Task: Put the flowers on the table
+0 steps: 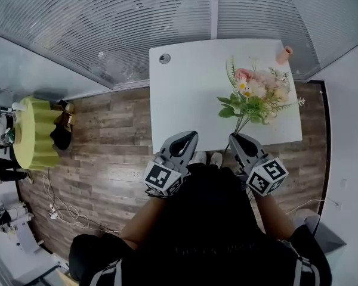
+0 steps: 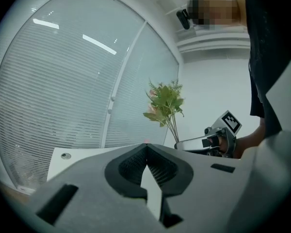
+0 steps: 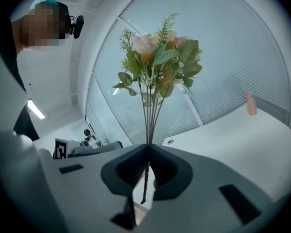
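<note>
The head view is looking steeply down from above the person onto the table [image 1: 185, 94] and floor [image 1: 107, 159]. Each gripper view is riding close behind its own jaws, facing forward and upward toward the window blinds [image 1: 77, 22]. All three are sharing the flowers [image 1: 253, 97] and the table

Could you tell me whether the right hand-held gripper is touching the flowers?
Touching. In the right gripper view, the right hand-held gripper is shut on the stems of the flowers.

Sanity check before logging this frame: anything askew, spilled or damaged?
Nothing stands out. The pink-and-cream flower bouquet looks intact, stems clamped in the right gripper; the small pink vase stands upright on the white table.
</note>
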Available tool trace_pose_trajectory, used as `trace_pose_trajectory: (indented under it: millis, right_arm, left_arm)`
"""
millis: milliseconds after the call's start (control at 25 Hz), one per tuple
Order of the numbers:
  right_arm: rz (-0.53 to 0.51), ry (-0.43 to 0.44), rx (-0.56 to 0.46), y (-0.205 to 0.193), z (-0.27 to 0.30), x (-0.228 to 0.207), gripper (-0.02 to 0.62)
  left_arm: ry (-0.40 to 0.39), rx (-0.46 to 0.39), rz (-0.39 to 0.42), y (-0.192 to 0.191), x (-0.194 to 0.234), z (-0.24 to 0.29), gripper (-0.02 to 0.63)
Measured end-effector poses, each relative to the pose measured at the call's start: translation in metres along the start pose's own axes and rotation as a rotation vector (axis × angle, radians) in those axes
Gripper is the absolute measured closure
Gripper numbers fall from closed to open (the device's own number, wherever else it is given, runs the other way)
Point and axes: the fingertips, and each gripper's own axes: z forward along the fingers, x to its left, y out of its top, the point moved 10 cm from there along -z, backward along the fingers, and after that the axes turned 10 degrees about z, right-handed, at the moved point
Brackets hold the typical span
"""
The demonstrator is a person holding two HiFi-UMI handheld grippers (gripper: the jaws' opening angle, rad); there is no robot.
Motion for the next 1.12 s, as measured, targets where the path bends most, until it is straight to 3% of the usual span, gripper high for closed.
trace_pose_trajectory:
  millis: [680,920,1120]
  right_arm:
    - [0.029,-0.115,0.133,-0.031,0.056,-0.066,0.555]
    - [0.015,-0.133,0.194,-0.04,0.074,-0.09,0.555]
    - [0.069,-0.159,0.206,-0.044,0.09,-0.109,0.555]
  left_arm:
    - [-0.04,0.076,-0.082,-0.047,0.023,0.049,0.588]
    - [-0.006,0.114,-0.113,-0.071,0.025,0.058,0.588]
    - [0.001,0.152,-0.121,-0.082,0.036,0.063,0.589]
